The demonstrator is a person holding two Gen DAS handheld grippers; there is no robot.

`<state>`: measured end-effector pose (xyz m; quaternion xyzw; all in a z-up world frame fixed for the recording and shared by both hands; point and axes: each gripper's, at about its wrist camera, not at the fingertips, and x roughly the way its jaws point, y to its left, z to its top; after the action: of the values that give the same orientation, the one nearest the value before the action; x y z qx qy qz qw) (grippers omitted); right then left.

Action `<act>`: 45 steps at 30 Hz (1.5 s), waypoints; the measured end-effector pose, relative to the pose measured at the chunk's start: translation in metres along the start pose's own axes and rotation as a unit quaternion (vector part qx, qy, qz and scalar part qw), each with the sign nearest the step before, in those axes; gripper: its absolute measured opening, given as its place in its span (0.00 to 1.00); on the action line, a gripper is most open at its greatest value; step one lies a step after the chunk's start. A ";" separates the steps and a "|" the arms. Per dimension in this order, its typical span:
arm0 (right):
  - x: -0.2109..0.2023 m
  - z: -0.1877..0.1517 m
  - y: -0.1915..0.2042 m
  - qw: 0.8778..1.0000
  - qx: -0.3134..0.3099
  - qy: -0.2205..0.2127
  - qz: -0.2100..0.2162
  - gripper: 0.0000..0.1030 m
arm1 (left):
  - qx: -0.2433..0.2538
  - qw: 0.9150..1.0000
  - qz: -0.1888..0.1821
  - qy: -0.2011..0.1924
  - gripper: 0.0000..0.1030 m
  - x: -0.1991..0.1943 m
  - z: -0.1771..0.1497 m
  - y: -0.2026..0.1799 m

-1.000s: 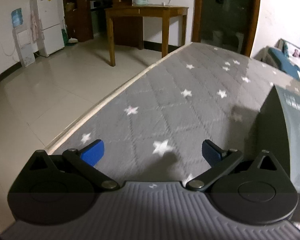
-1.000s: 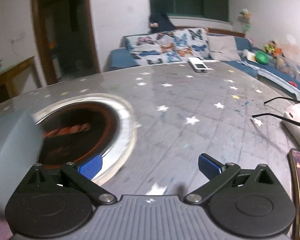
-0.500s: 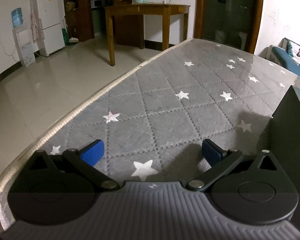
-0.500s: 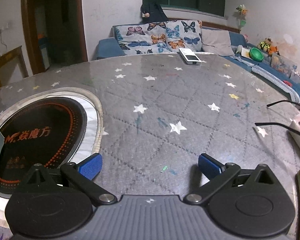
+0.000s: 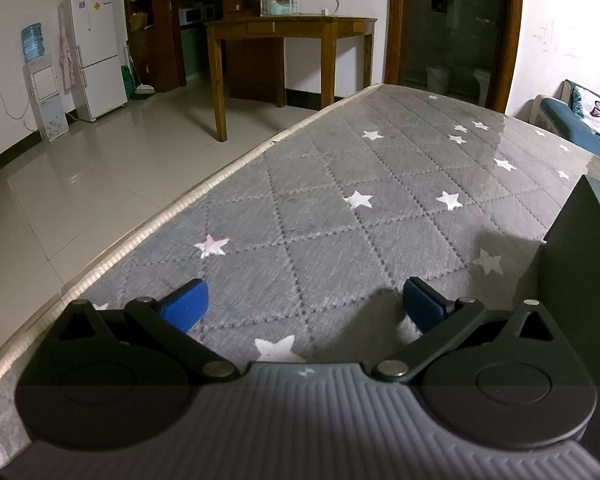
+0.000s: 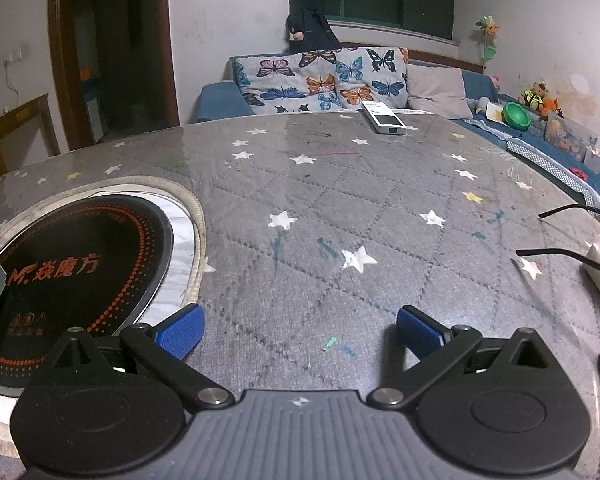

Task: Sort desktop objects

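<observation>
Right wrist view: both tools, right tool (image 6: 298, 330) and left tool (image 5: 304, 304), are spread and empty; the glasses (image 6: 560, 232) should be approached squarely.

Your table (image 5: 340, 216) wears grey quilted cloth with white stars, under a clear glossy sheet that mirrors light. Your left gripper (image 5: 303, 305) and right gripper (image 6: 298, 330) show matt black plastic arms, bright metal pivots, and ribbed blue pads (image 6: 180, 330). The cooktop (image 6: 72, 264) is glossy black glass. The remote (image 6: 384, 118) looks smooth white plastic.
</observation>
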<state>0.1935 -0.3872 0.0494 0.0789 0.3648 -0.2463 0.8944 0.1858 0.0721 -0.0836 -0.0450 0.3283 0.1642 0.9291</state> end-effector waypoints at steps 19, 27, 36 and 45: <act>0.003 0.001 0.006 1.000 0.002 0.000 0.002 1.00 | 0.000 1.000 0.000 0.000 1.00 -0.004 -0.001 0.000; 0.003 0.001 0.006 1.000 0.002 0.001 0.002 1.00 | -0.001 1.000 0.000 0.000 1.00 -0.004 -0.001 -0.001; 0.002 0.001 0.004 1.000 0.003 0.001 0.002 1.00 | 0.000 1.000 -0.001 0.000 1.00 -0.002 -0.001 -0.001; 0.001 0.000 0.002 1.000 0.003 0.001 0.002 1.00 | 0.000 1.000 -0.001 0.000 1.00 -0.002 -0.001 -0.002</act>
<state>0.1952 -0.3862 0.0486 0.0824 0.3644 -0.2456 0.8945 0.1847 0.0696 -0.0829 -0.0455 0.3278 0.1639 0.9293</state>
